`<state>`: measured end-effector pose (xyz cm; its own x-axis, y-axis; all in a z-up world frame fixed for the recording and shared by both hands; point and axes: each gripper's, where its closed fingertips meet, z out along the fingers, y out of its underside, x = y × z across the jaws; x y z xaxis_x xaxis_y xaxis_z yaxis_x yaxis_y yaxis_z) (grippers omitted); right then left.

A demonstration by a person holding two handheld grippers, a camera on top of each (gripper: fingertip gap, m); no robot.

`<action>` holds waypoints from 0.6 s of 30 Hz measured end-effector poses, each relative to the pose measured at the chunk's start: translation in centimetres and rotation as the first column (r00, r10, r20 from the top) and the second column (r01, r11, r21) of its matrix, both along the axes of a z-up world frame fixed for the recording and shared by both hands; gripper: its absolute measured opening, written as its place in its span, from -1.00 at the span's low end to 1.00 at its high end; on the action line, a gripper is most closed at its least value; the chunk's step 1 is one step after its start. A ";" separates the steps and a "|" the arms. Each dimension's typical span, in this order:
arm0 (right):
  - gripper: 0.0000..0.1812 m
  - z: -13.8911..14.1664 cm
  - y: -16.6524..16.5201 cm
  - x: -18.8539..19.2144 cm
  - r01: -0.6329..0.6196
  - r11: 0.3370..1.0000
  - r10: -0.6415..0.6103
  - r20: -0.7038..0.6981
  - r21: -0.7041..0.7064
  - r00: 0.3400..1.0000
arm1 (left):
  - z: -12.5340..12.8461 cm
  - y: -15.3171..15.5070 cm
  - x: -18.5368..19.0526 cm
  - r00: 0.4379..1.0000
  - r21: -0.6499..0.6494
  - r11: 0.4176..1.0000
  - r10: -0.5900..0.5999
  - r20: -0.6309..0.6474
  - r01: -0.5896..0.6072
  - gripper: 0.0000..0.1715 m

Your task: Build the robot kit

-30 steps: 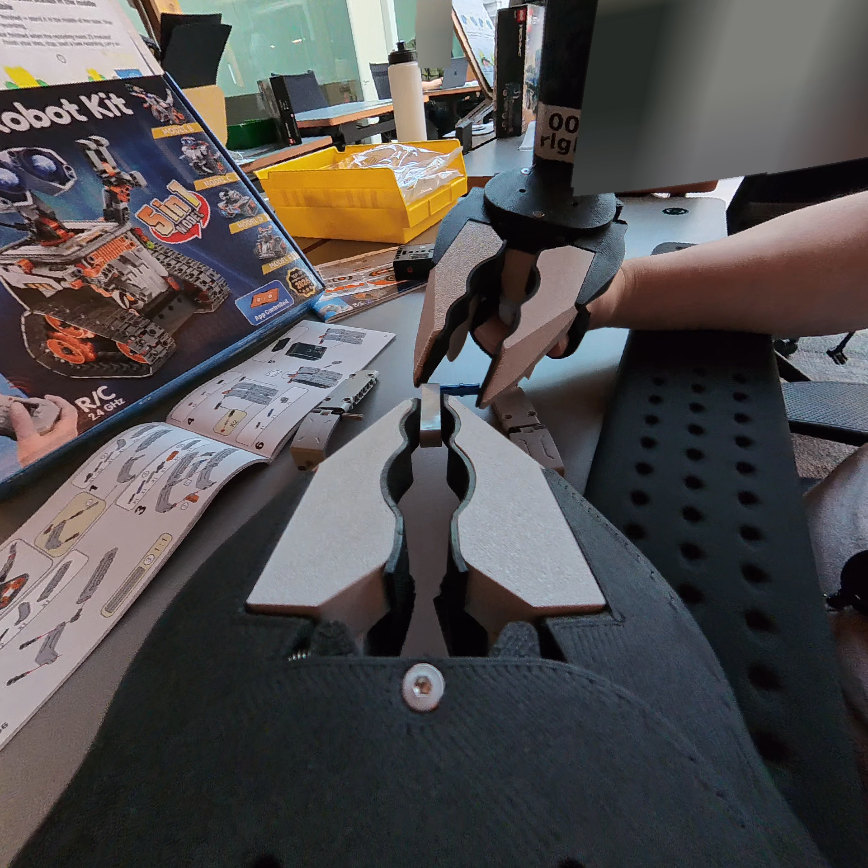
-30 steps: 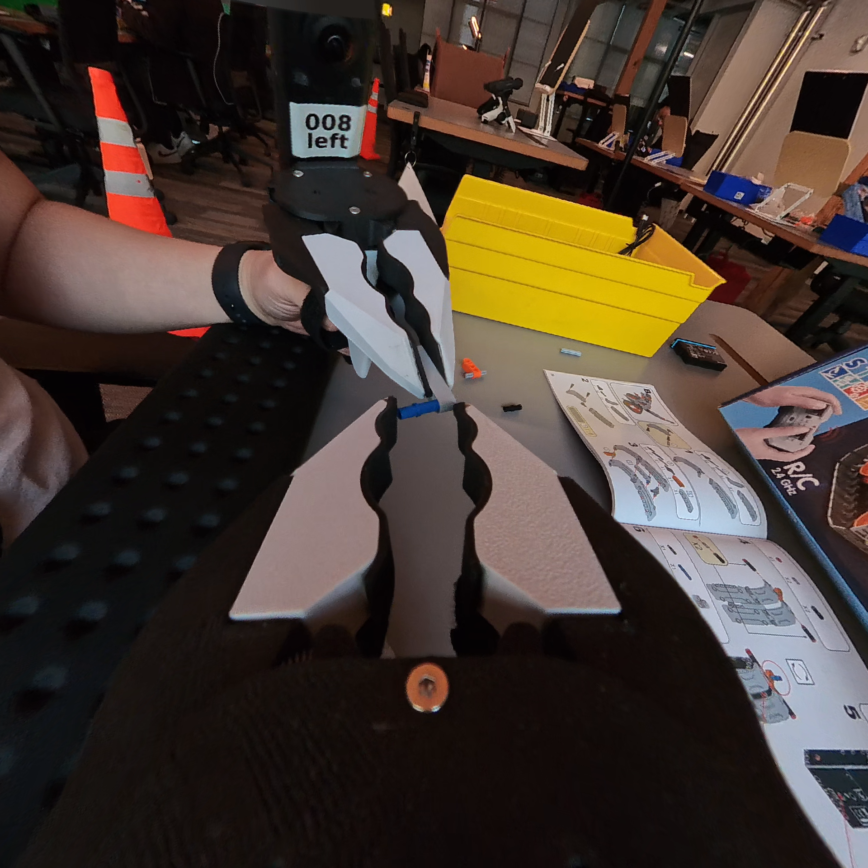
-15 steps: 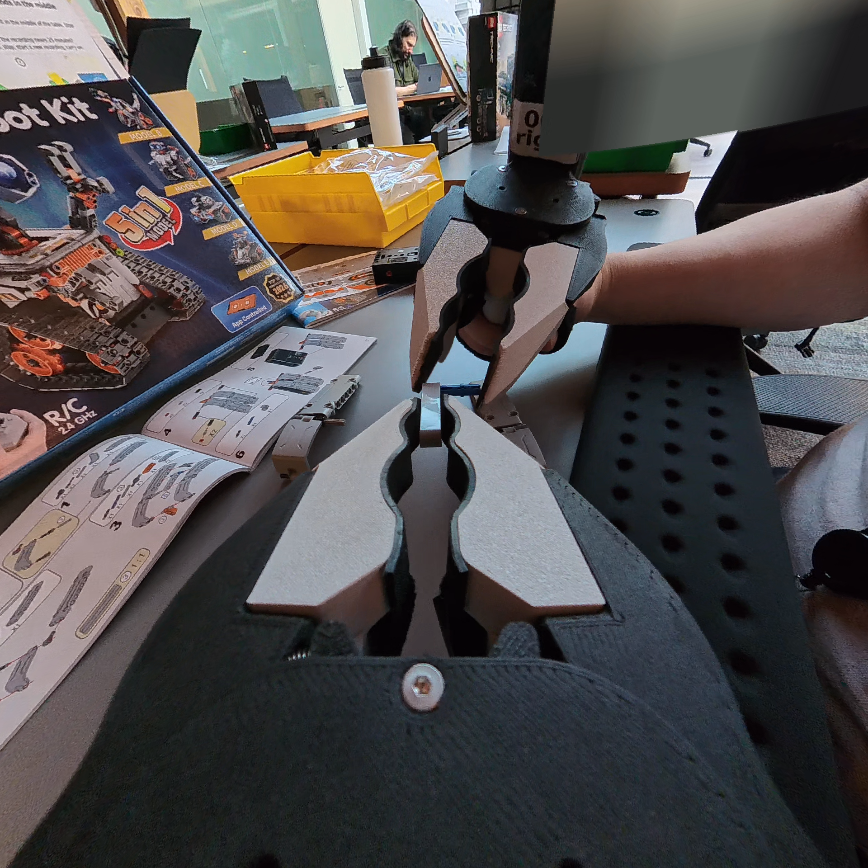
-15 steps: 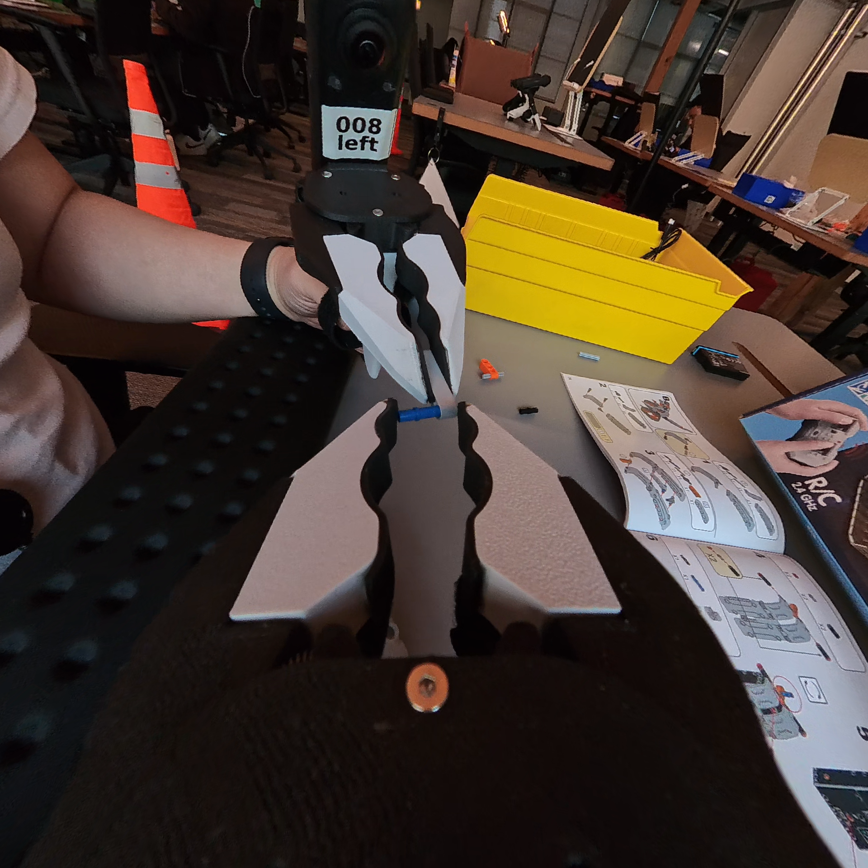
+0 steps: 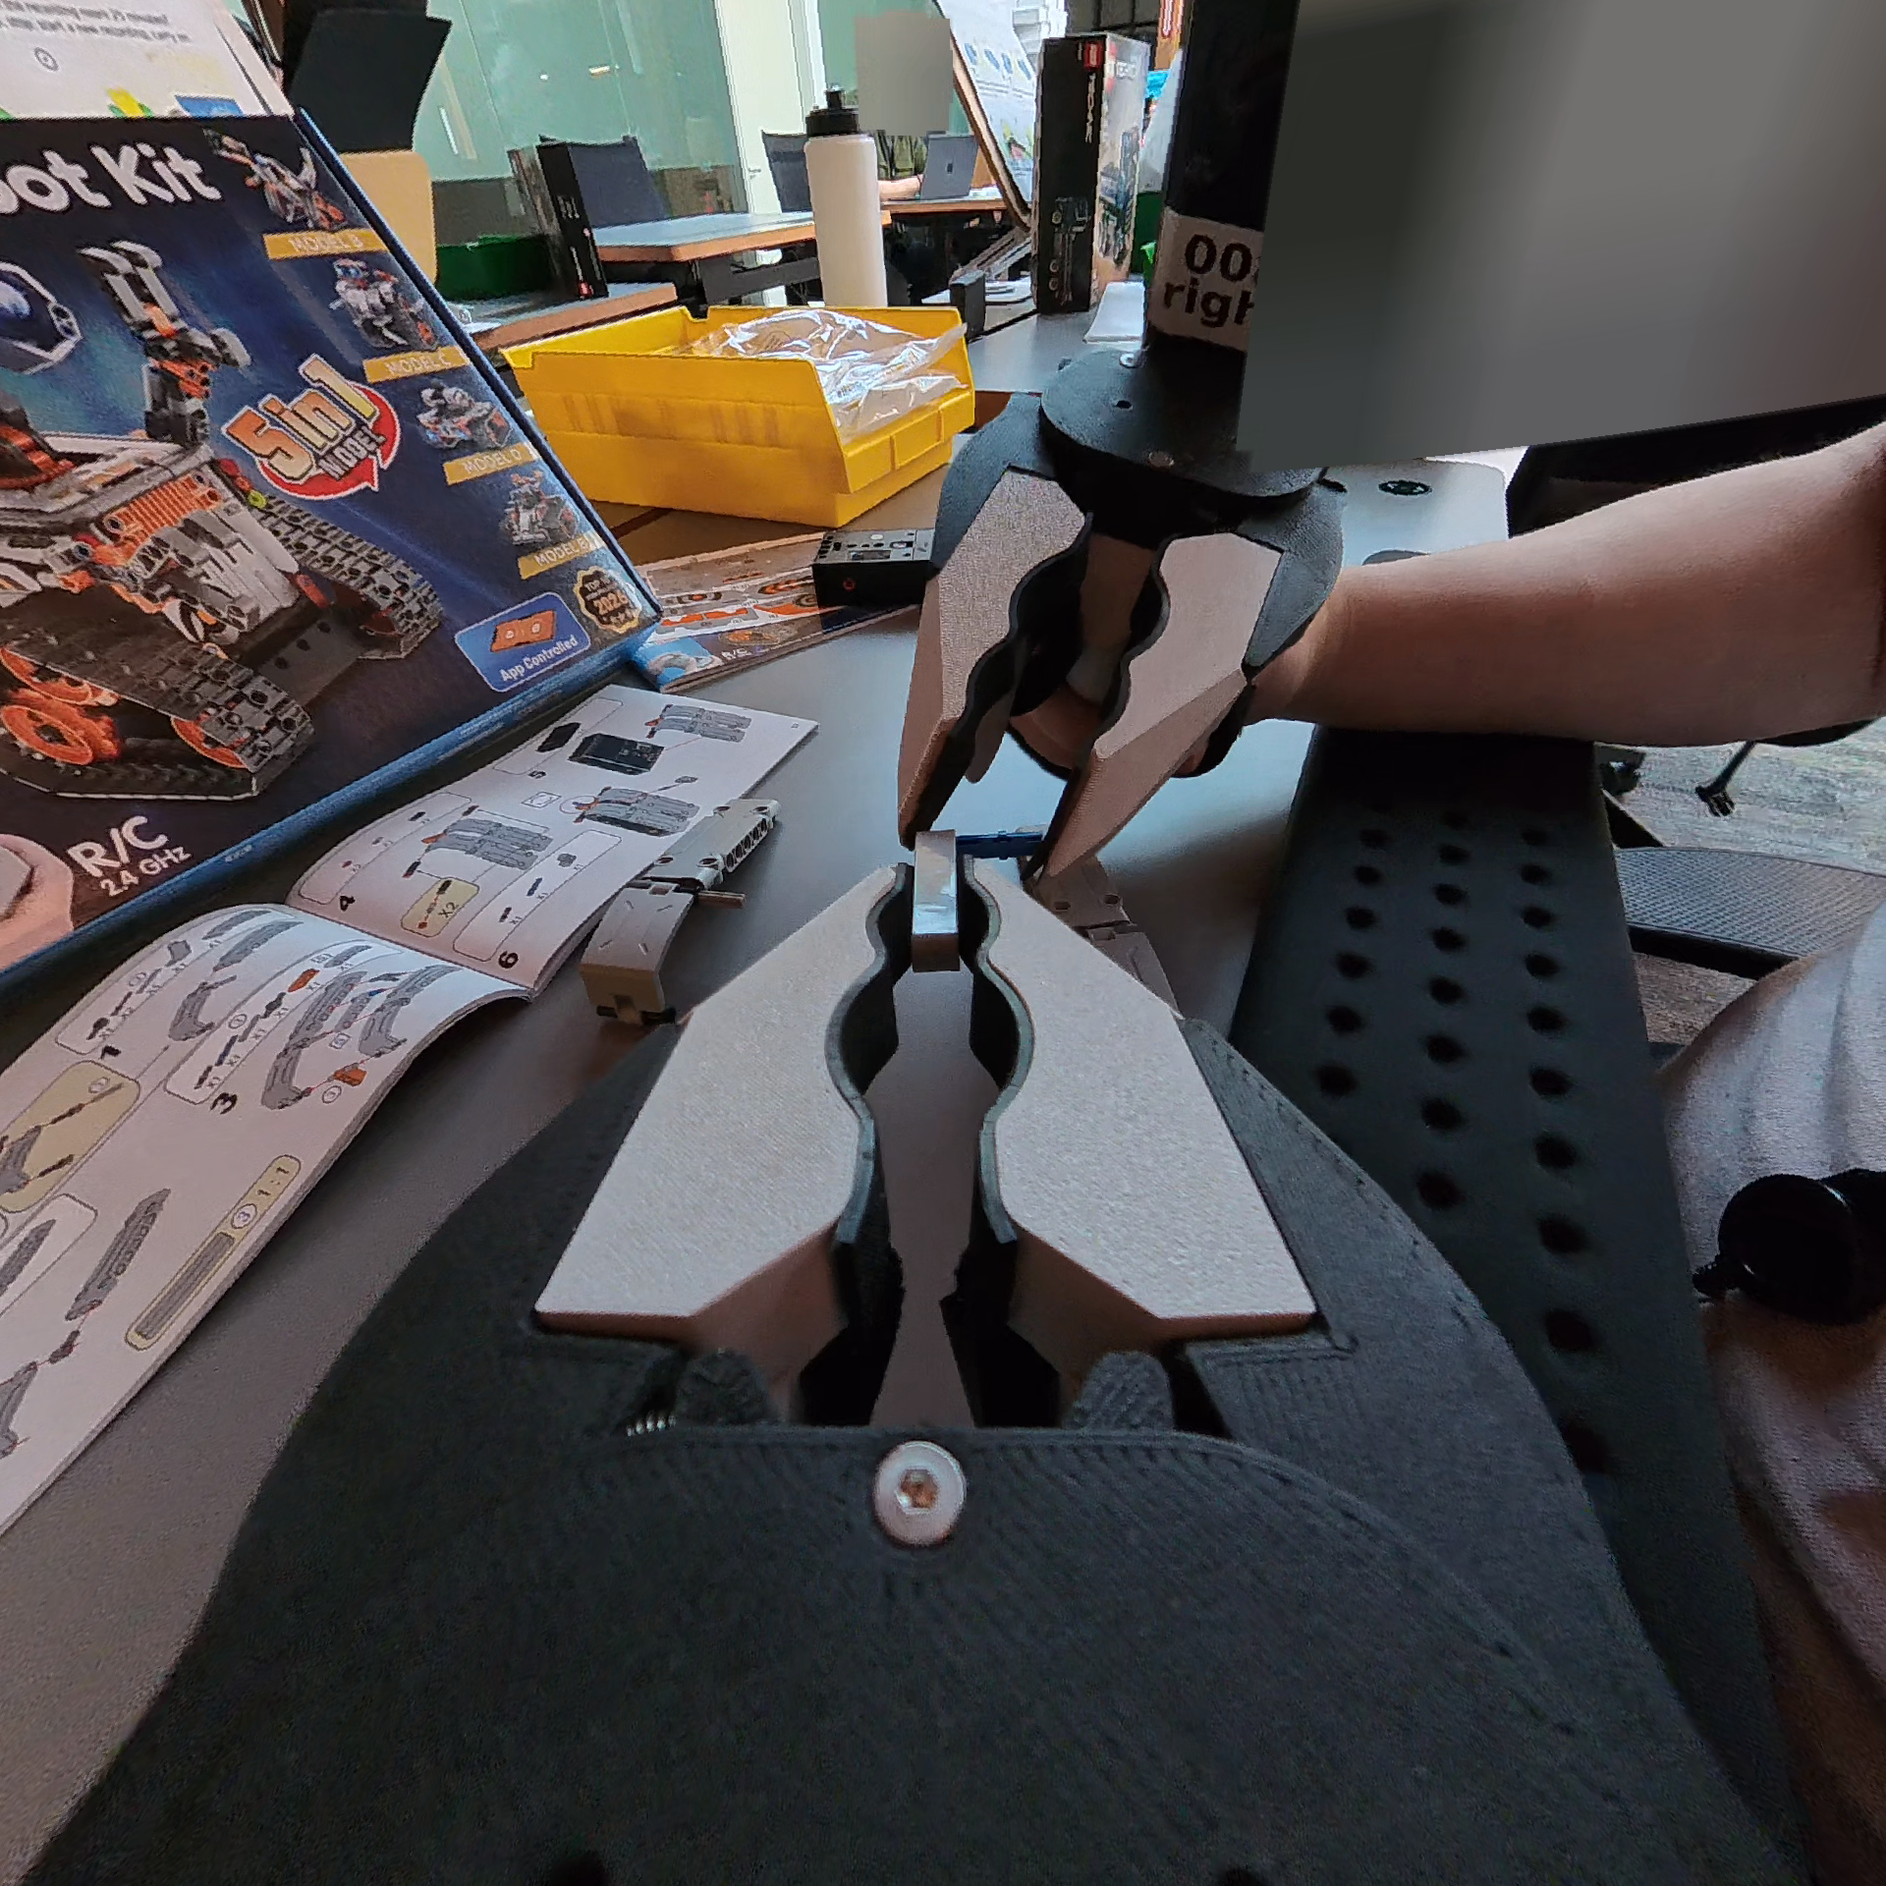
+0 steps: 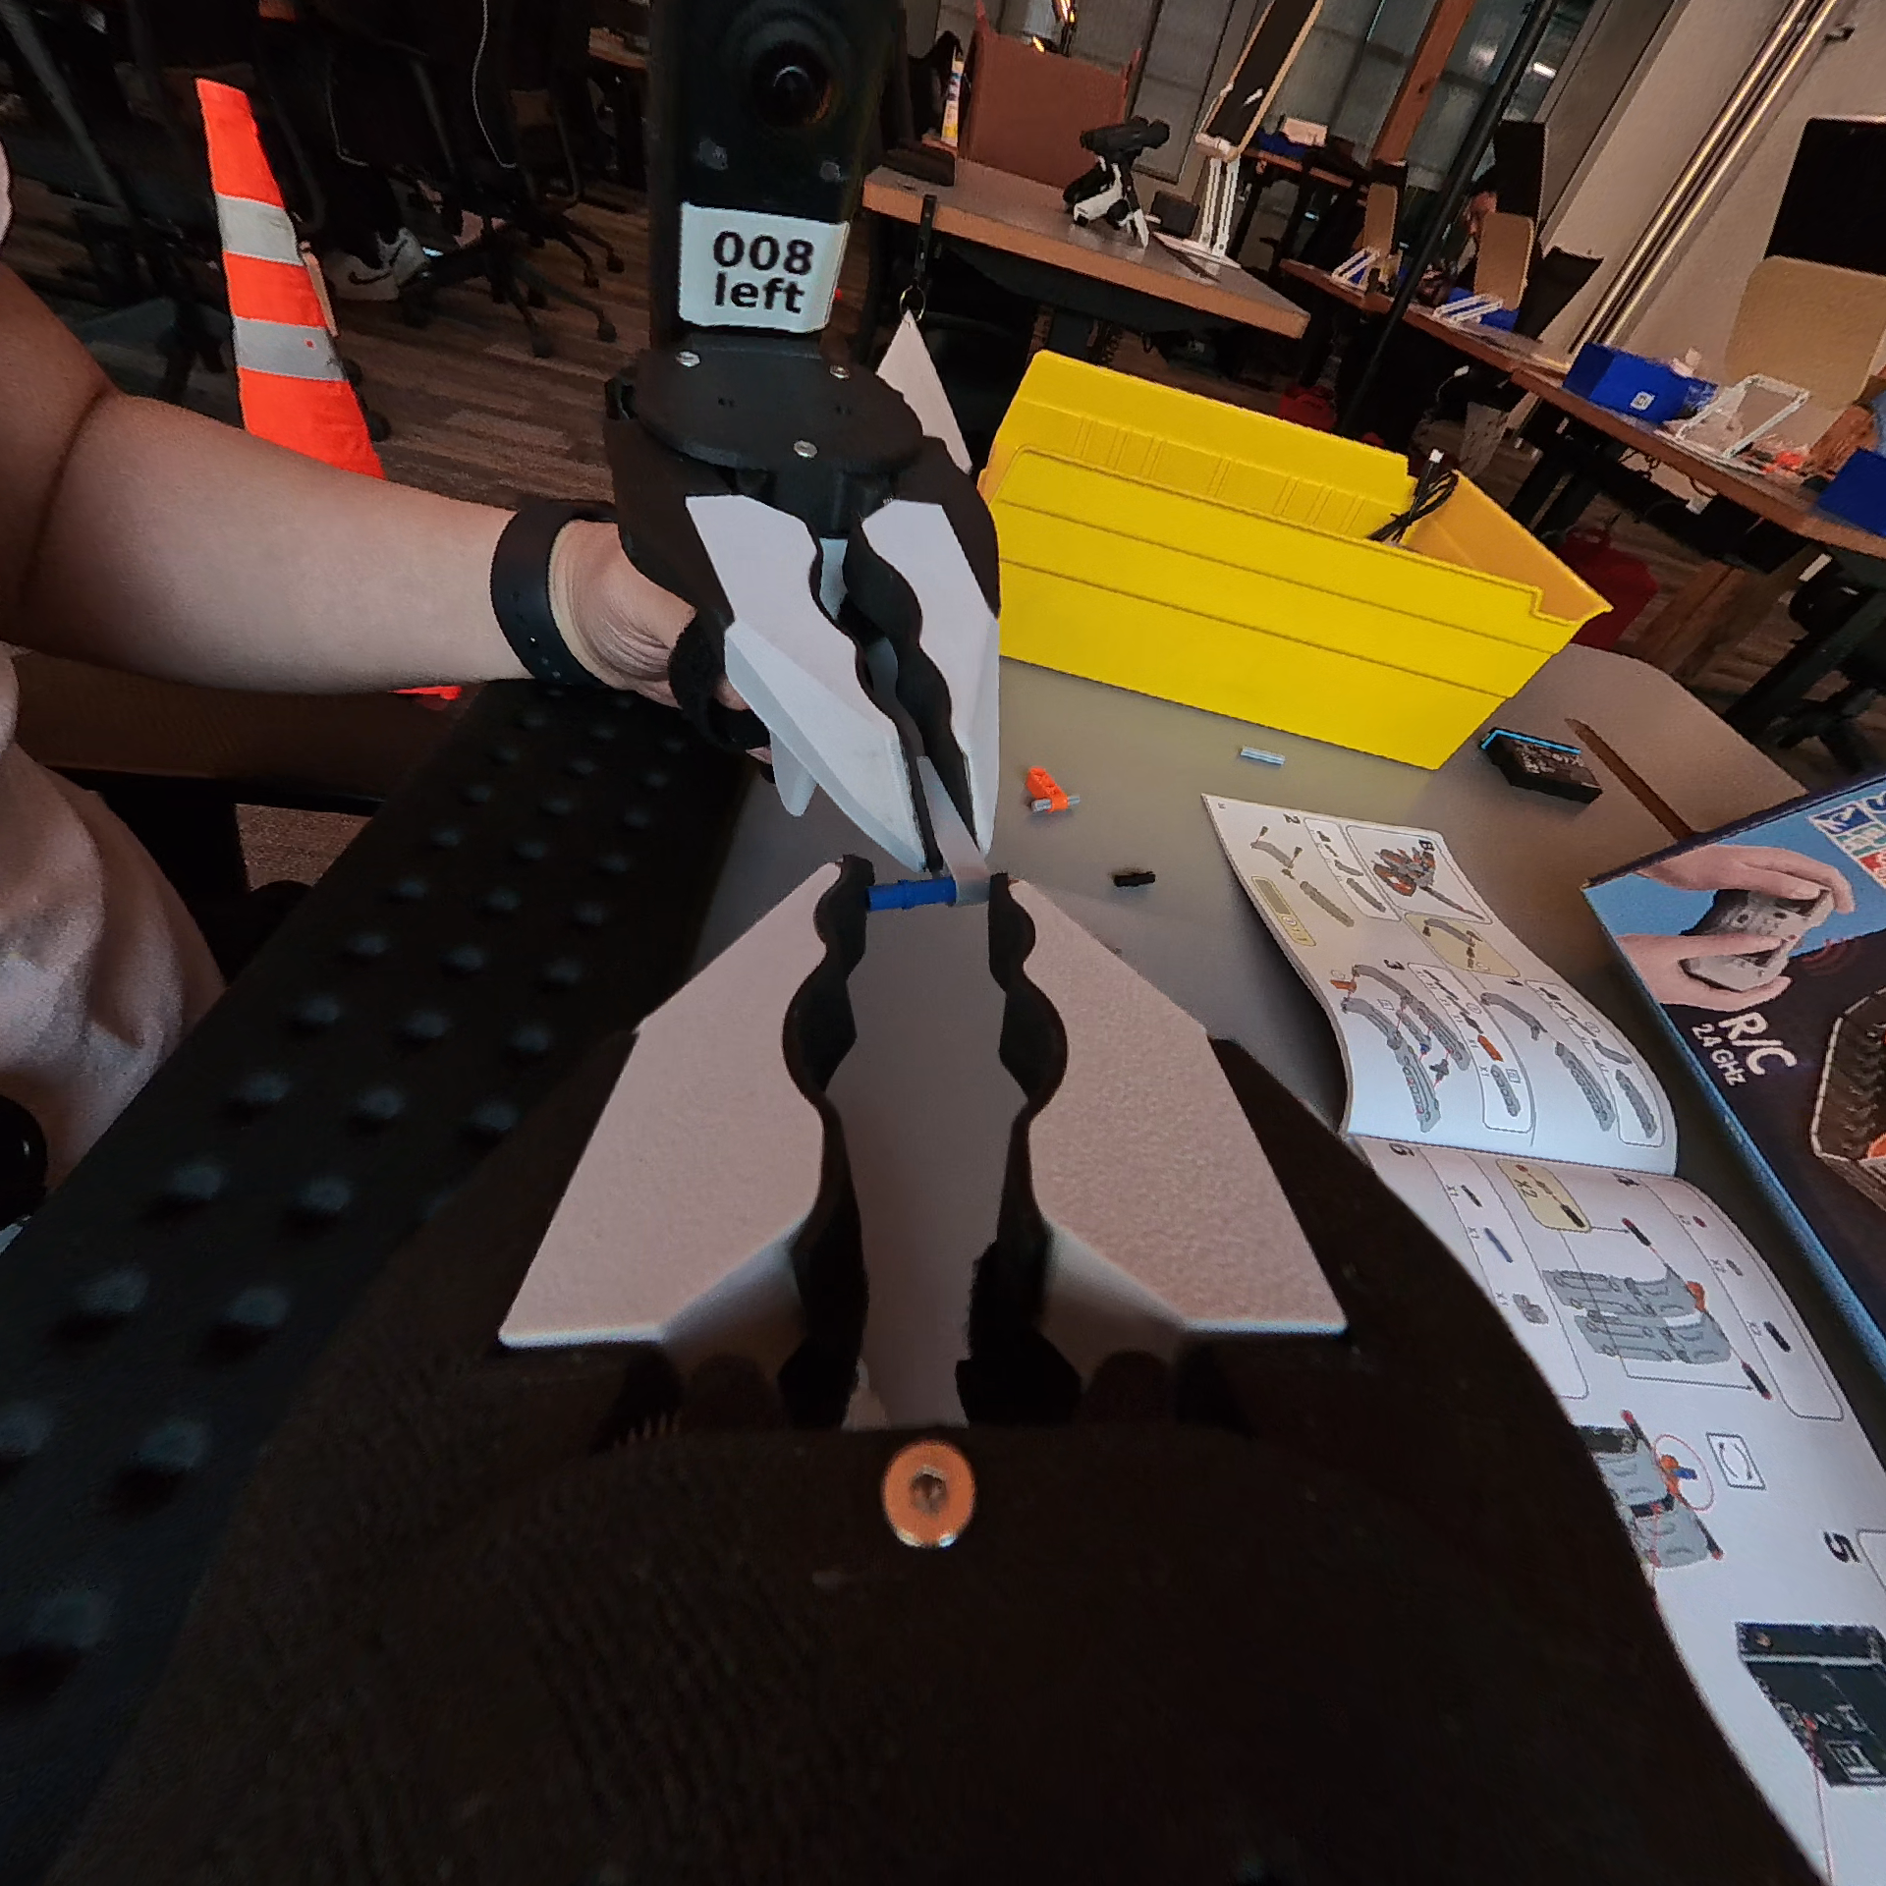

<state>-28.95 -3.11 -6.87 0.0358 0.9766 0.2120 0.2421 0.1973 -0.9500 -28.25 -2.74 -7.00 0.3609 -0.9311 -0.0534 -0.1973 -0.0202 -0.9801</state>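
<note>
My left gripper is shut on a small grey beam held upright at its fingertips above the grey table. My right gripper faces it, tips down. It squeezes a short blue pin end-on against the side of the grey beam. In the left wrist view the right gripper straddles the beam's top, with the blue pin to the beam's right. In the right wrist view the left gripper comes down from above. A bare hand holds each gripper.
An open instruction booklet and a blue kit box lie nearby. Also there are yellow bins, grey parts, an orange piece, a black pin and a black perforated strip.
Both grippers keep their hold, tip to tip, at the same spot. Only the views have swayed slightly.
</note>
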 end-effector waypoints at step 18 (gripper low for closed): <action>-0.78 0.8 -0.4 -0.2 -0.007 1.000 0.006 -0.059 -0.023 0.998 | 0.6 -0.6 -0.2 0.999 -0.031 0.999 -0.018 0.046 0.020 -0.93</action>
